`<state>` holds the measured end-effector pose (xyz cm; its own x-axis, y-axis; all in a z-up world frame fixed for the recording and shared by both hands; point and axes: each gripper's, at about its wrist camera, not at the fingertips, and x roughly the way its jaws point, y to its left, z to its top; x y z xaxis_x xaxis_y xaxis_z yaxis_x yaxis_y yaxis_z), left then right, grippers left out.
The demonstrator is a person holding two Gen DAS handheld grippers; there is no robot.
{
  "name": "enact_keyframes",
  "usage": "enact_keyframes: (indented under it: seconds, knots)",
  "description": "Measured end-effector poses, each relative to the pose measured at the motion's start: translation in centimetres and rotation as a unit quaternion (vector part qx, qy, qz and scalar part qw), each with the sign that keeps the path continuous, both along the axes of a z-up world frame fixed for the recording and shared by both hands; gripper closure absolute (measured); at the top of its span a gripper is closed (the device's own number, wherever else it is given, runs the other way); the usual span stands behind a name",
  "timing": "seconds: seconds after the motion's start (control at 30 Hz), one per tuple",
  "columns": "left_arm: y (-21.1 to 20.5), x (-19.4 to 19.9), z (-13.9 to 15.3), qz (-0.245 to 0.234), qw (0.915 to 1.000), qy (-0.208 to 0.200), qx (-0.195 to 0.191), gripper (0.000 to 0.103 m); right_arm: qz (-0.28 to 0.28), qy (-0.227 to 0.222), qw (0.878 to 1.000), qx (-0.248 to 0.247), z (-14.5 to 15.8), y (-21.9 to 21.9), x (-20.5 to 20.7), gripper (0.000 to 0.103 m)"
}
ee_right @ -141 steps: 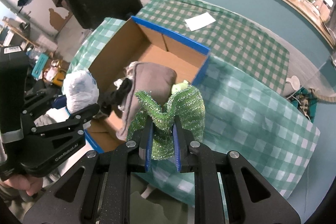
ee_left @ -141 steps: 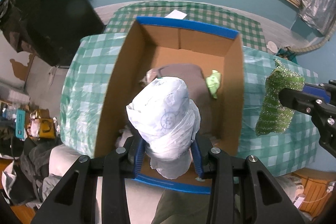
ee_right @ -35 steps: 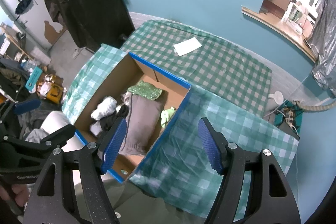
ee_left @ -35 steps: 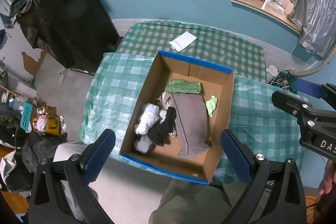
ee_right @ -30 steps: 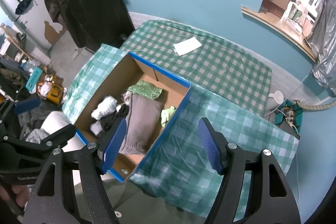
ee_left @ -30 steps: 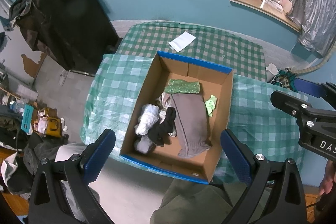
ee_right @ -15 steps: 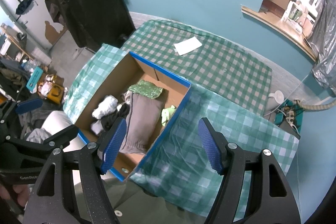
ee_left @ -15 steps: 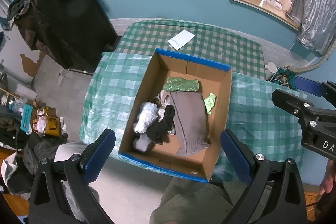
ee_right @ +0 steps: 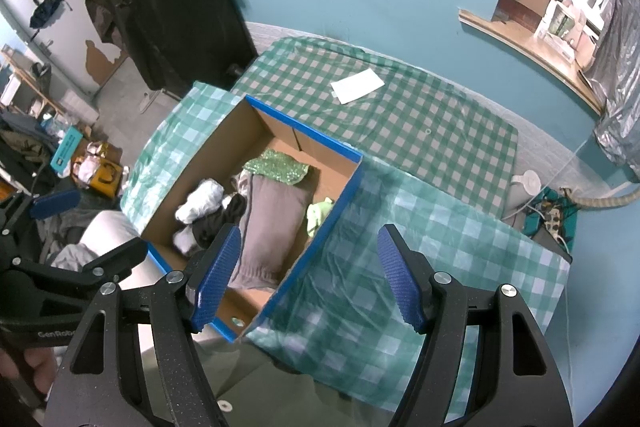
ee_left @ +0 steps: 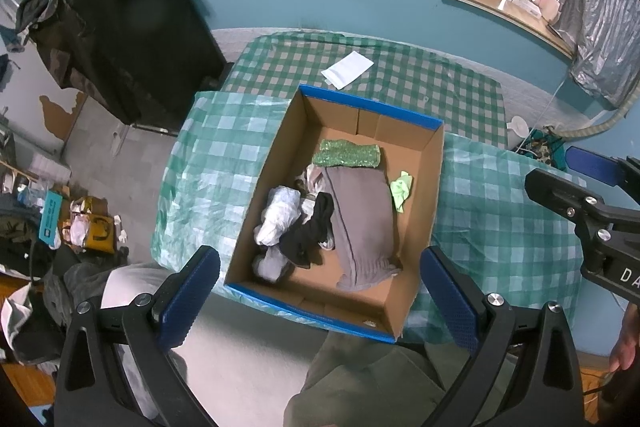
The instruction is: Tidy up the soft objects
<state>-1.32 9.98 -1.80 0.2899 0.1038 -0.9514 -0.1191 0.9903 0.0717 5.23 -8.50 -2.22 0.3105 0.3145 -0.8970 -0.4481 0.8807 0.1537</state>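
Observation:
A cardboard box with blue-taped rims sits on the green checked table. Inside lie a grey cloth, a sparkly green scrubber, a white plastic bag, a black sock and a small lime cloth. My left gripper hangs high above the box's near end, open and empty. My right gripper is open and empty too, high over the box's right wall. The same grey cloth and green scrubber show below it.
A white sheet of paper lies on the far checked table. A black cabinet draped with clothes stands at the left. Floor clutter sits at left; a power strip and cables lie at right. The person's lap is below.
Earlier the left gripper held the white bag and the right the green scrubber; both now lie in the box. Over the last second nothing has visibly moved.

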Motion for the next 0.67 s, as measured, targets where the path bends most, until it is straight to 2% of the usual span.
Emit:
enact_keyframes:
  seconds: [0.67]
  knots:
    - [-0.38, -0.28, -0.17, 0.000, 1.0000, 0.001, 0.001, 0.002, 0.000, 0.001, 1.000, 0.001, 0.14, -0.39, -0.15, 0.032]
